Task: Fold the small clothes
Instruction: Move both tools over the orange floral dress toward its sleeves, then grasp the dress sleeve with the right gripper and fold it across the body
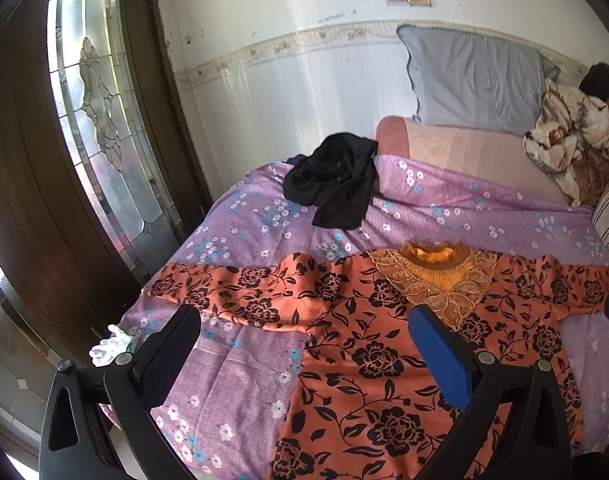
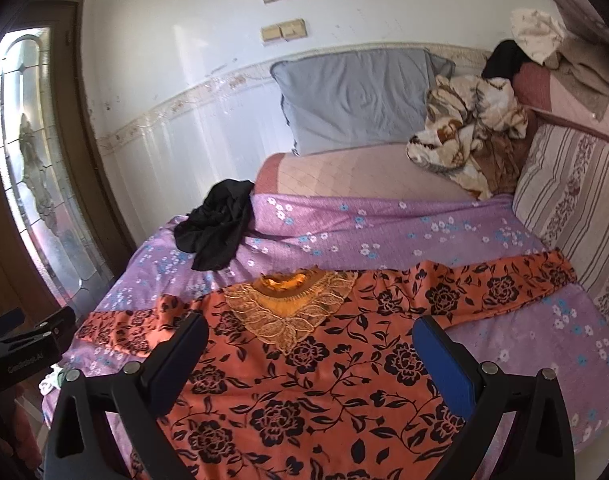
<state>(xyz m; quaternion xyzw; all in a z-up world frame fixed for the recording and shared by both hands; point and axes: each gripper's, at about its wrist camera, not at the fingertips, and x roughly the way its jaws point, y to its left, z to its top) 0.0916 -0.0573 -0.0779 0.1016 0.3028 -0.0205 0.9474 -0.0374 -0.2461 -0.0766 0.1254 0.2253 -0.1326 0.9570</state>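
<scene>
1. An orange floral top (image 1: 368,360) is laid flat, front up, on the purple flowered bedspread (image 1: 240,364), with both sleeves spread outward and the lace neckline (image 1: 436,276) pointing toward the pillows.
2. The left gripper (image 1: 304,344) is held above the top's left side with its jaws wide apart and nothing between them; the right gripper (image 2: 310,354) is likewise spread and empty over the chest area.
3. The folding itself is judged not yet begun: the garment is smoothed out, and no edge is taken up.
4. A sleeve or side edge would next have to be pinched and carried across the body, with each gripper lowered onto the thin cloth without catching the bedspread beneath.
5. A crumpled black garment (image 1: 336,180) is left near the far edge, probably awaiting its turn.
6. Only the right wrist view shows the whole right sleeve (image 2: 500,284) to its cuff beside a striped pillow (image 2: 576,208), and part of the left gripper's body at the frame's left edge.
7. Only the left wrist view shows the left sleeve's (image 1: 224,284) end and something white (image 1: 112,344) beyond the bed edge, too small to identify.
</scene>
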